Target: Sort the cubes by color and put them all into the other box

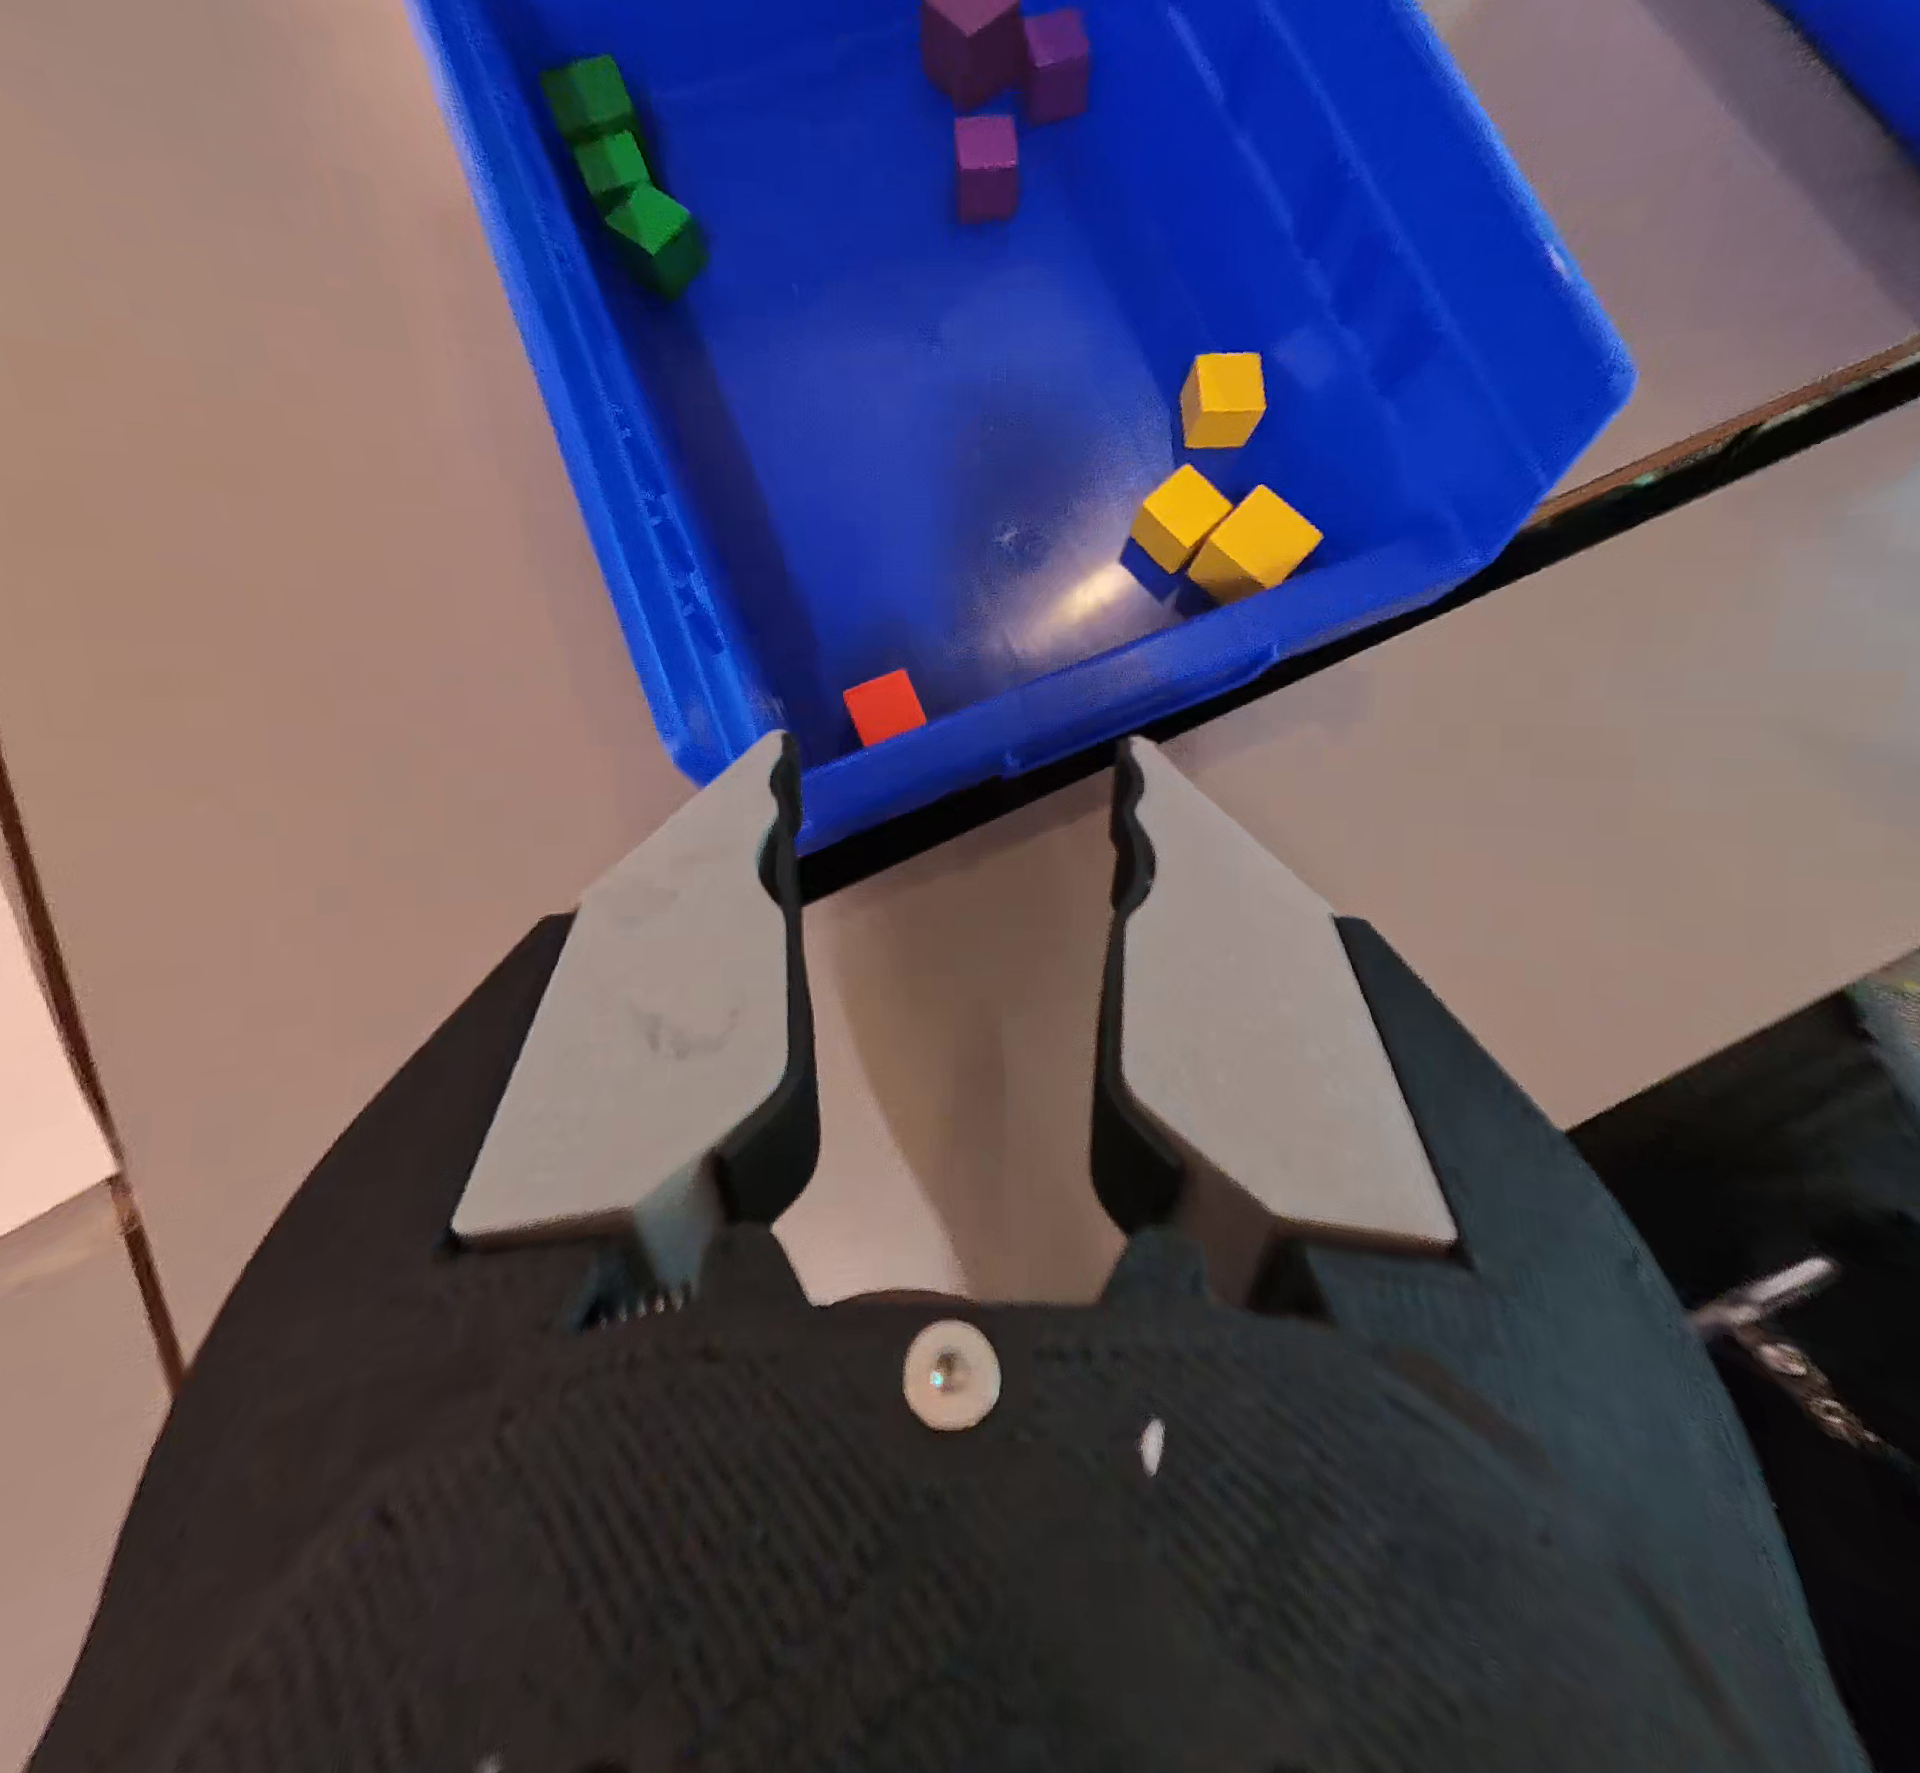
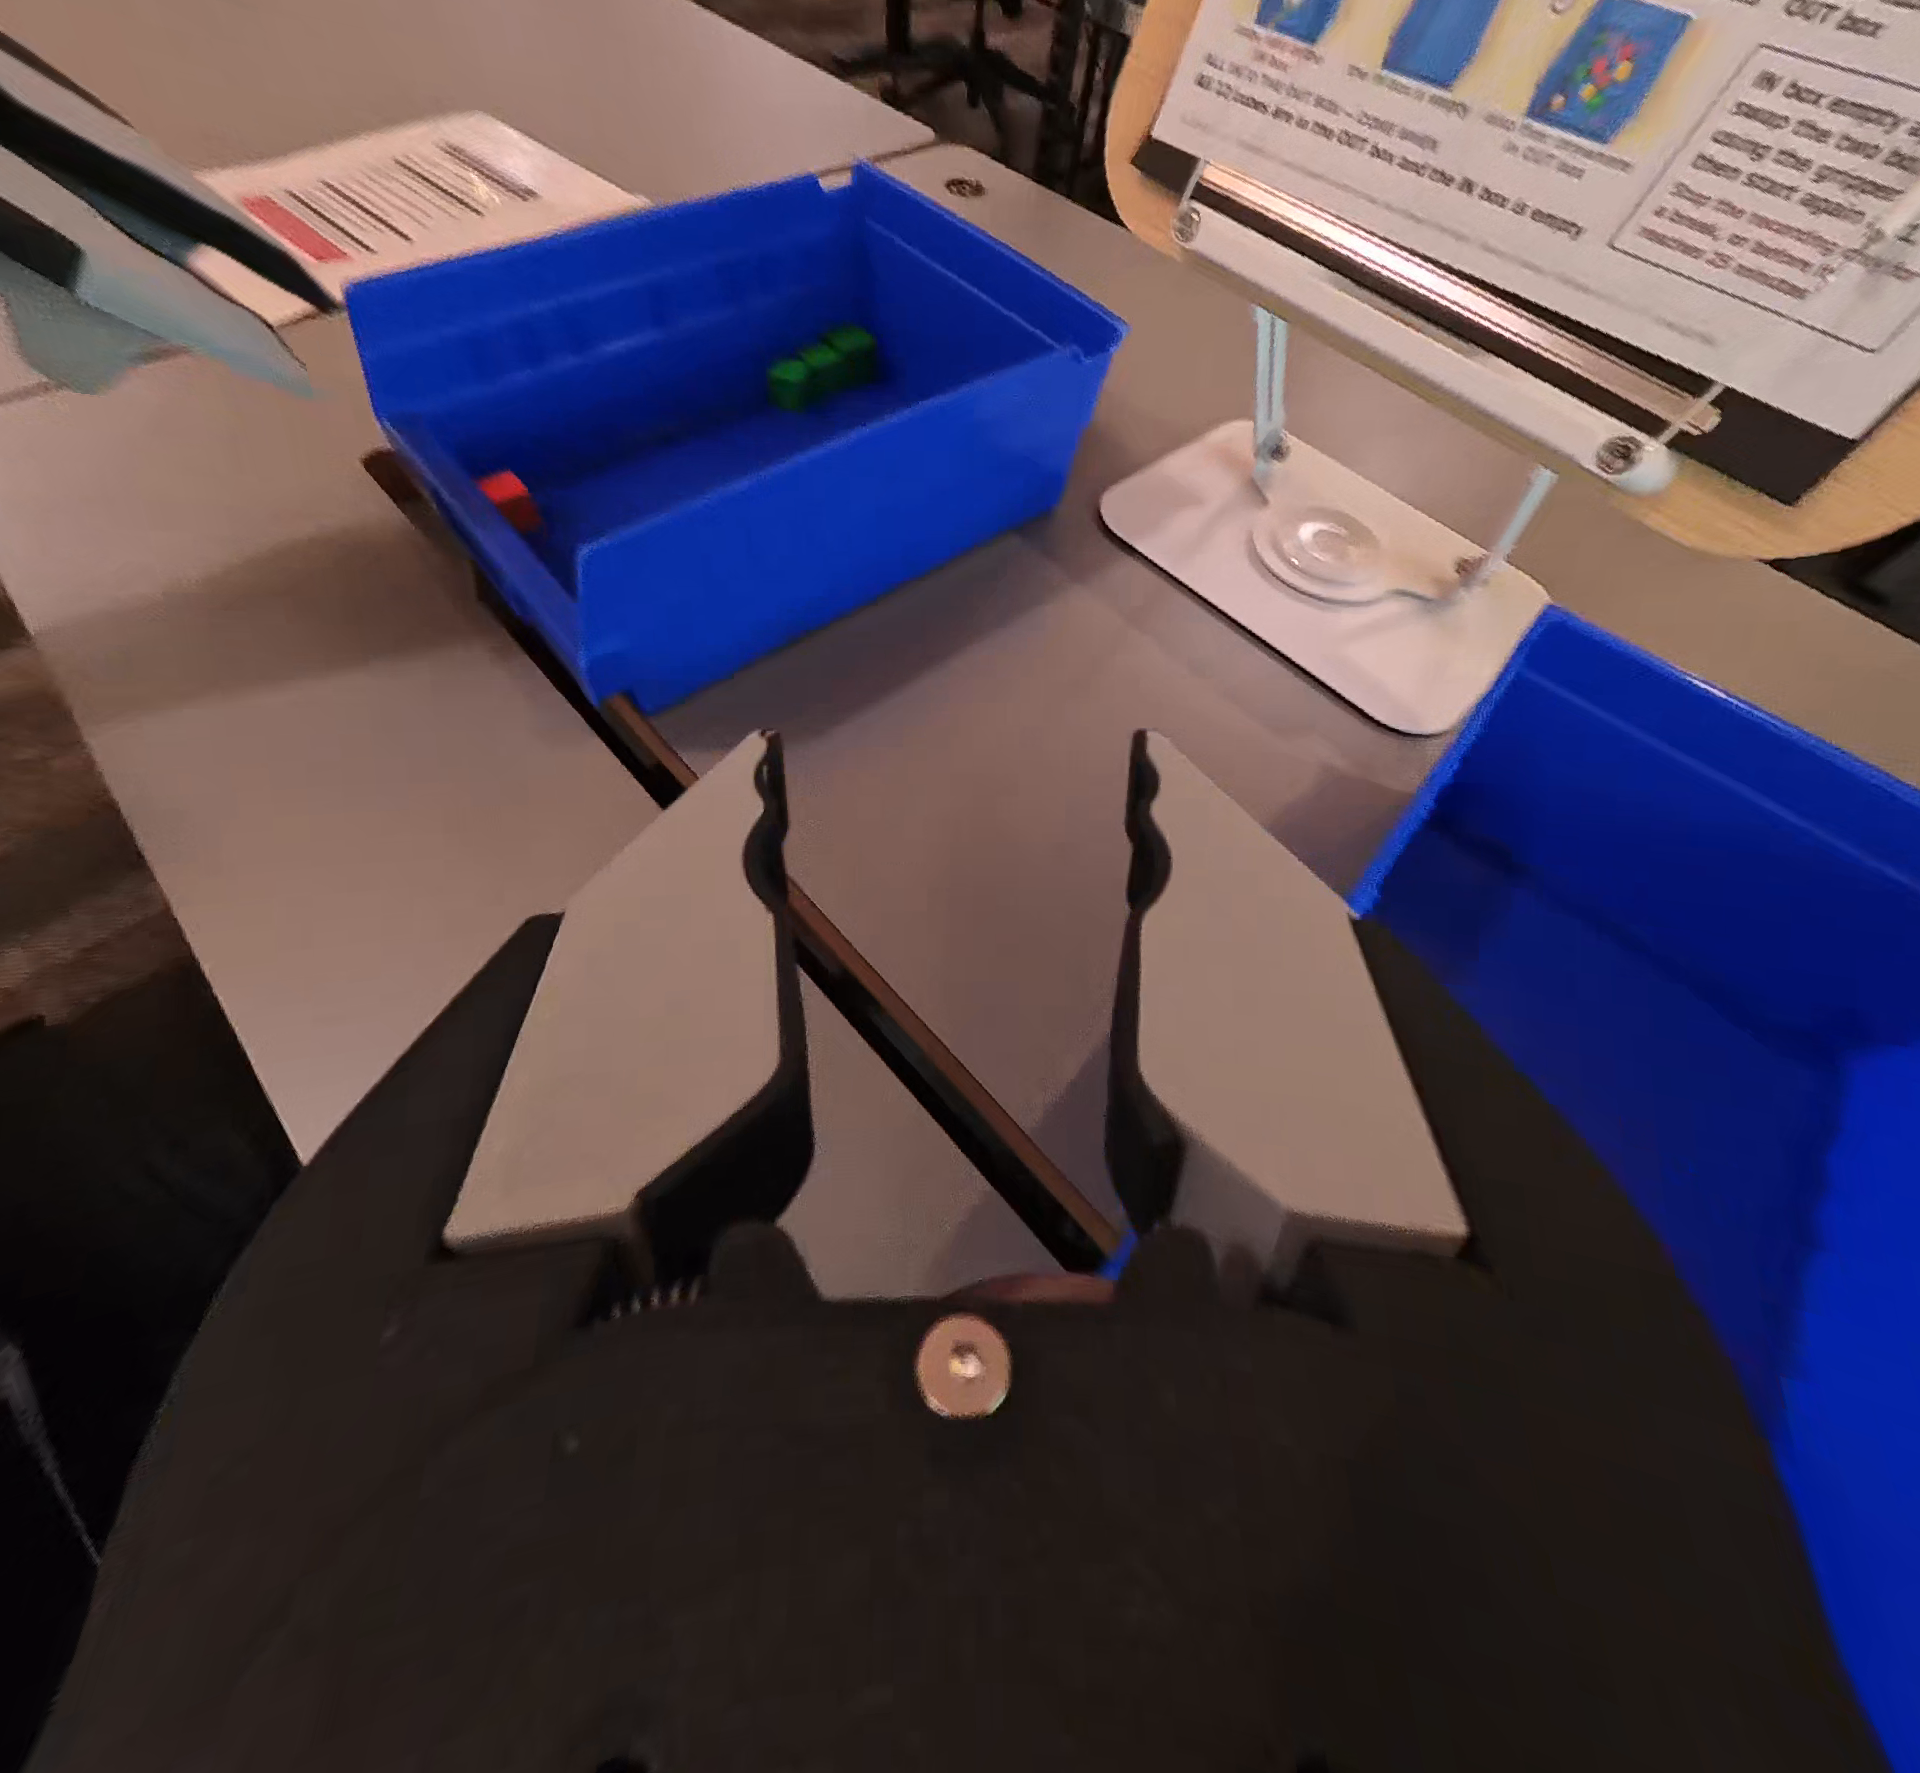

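Left wrist view: the left gripper [image 1: 956, 757] hovers with its jaws spread wide and empty, just at the near rim of a blue box [image 1: 1538, 435] on a grey table [image 1: 260, 476]. Inside lie three green cubes [image 1: 621, 165] along the left wall, three purple cubes [image 1: 997, 76] at the far end, three yellow cubes [image 1: 1221, 487] near the right corner and one red cube [image 1: 883, 707] by the near wall. Right wrist view: the right gripper [image 2: 954, 752] is equally wide apart, holding nothing, above the table, beside a second blue box [image 2: 1662, 840].

Second box [image 2: 1683, 892] cut off at right edge; clipboard [image 2: 1538, 113] cropped at top and right; red cube [image 2: 506, 499] half hidden behind bin wall [image 2: 499, 549].
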Tool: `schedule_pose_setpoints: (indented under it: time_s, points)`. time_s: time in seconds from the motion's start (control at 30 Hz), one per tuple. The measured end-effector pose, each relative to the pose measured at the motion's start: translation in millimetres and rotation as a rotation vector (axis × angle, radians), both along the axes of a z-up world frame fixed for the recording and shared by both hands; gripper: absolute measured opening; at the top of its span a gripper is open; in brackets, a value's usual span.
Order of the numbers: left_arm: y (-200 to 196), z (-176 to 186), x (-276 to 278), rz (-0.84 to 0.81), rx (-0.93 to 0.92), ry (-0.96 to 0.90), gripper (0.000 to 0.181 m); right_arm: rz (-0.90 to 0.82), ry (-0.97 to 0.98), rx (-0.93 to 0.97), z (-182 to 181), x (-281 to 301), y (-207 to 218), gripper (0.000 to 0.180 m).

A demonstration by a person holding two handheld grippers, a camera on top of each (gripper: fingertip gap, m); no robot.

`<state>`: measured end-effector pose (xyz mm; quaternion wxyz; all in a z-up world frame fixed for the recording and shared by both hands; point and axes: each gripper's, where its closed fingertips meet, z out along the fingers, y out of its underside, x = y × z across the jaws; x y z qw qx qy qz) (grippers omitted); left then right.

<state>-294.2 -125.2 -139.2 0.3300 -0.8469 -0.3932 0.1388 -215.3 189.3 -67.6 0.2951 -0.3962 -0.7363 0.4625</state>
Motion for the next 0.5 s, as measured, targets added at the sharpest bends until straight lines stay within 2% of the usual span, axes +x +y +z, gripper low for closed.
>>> schedule_pose_setpoints:
  time_s: [0.13,0.23,0.37,0.5]
  points:
    - [7.3,-21.0,-20.7,0.062,-0.101,-0.195,0.06,0.068,-0.022,-0.047,2.0,6.4,-18.1,0.065]
    - [8.5,-37.7,-34.0,0.114,-0.209,-0.255,0.054,0.062,0.025,-0.051,10.1,14.9,-16.7,0.067]
    - [4.3,-59.1,-41.8,0.161,-0.398,-0.306,0.053,0.174,-0.001,-0.092,7.8,36.1,-27.9,0.068]
    - [2.5,-77.9,-38.2,0.192,-0.509,-0.409,0.051,0.139,-0.012,-0.093,10.5,40.0,-15.9,0.073]
